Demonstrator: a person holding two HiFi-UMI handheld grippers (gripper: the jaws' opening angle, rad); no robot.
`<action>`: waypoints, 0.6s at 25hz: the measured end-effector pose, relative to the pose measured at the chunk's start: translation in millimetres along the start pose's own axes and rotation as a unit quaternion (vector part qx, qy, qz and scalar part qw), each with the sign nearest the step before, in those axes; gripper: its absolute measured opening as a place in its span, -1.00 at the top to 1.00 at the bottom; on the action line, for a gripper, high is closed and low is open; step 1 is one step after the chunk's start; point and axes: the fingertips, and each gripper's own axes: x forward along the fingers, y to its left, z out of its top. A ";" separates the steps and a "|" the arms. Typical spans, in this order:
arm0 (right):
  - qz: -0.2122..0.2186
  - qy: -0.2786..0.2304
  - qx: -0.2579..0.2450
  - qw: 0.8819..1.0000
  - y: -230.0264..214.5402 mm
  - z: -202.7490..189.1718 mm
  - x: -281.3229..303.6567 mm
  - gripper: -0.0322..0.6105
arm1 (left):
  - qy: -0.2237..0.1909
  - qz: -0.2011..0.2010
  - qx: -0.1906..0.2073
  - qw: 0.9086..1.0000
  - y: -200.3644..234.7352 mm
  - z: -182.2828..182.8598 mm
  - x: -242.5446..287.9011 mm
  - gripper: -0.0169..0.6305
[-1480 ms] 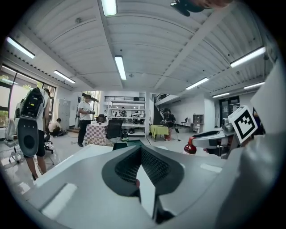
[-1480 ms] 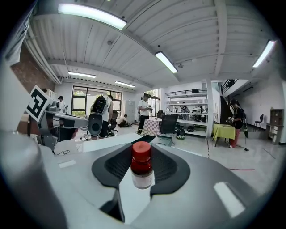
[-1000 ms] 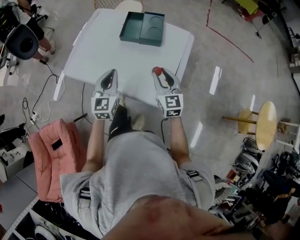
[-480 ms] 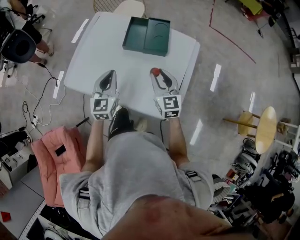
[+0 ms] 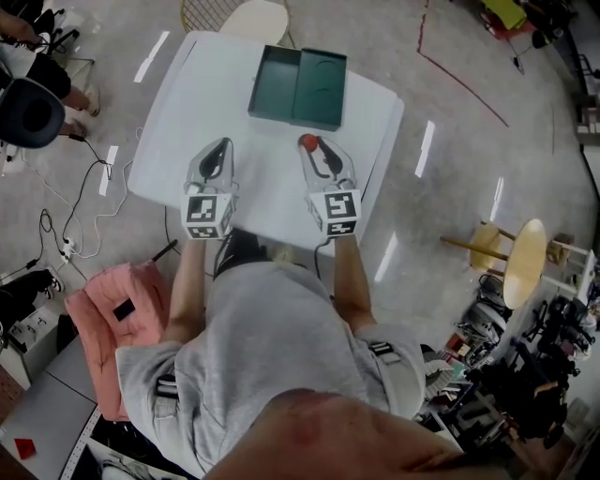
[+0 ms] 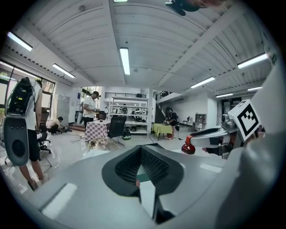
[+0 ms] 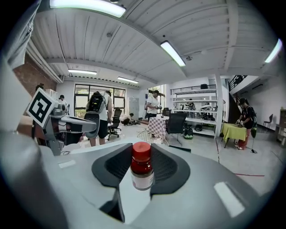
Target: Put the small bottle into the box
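The white table (image 5: 183,112) is seen below, the open green box (image 5: 297,87) lying at its far edge. Nearer, the left gripper (image 5: 217,150) is held empty, jaws brought together. At right, the red-capped small bottle (image 7: 142,166) is pinched upright in the right gripper (image 5: 317,150), its jaws half spread.

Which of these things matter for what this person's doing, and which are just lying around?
In the job: small red-capped bottle, gripped by the right gripper; green box, open; white table.
Lying about: pink cushion, wooden stool, chair.
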 end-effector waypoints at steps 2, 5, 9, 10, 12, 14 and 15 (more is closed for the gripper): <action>0.000 0.002 0.000 1.000 -2.0 5.2 12.8 0.49 | 0.003 0.000 0.000 1.000 10.0 1.4 9.8 0.91; -0.002 0.005 0.001 1.000 -5.5 11.2 32.1 0.49 | 0.006 0.001 -0.001 1.000 24.4 4.4 24.3 0.91; -0.003 0.007 0.002 1.000 -7.8 18.3 57.4 0.49 | 0.005 0.003 -0.004 1.000 44.0 5.4 42.6 0.91; -0.004 0.007 0.002 1.000 -8.3 19.7 64.0 0.49 | 0.005 0.004 -0.005 1.000 48.7 5.3 47.2 0.91; -0.002 0.008 0.001 1.000 -8.8 22.1 76.6 0.49 | 0.005 0.004 -0.008 1.000 56.1 4.8 55.7 0.91; 0.000 0.008 0.001 1.000 -9.3 25.8 88.3 0.49 | 0.010 0.003 -0.012 1.000 62.3 1.9 64.1 0.91; 0.001 0.007 0.000 1.000 -9.9 27.3 94.2 0.49 | 0.012 0.002 -0.014 1.000 65.3 -0.5 68.7 0.91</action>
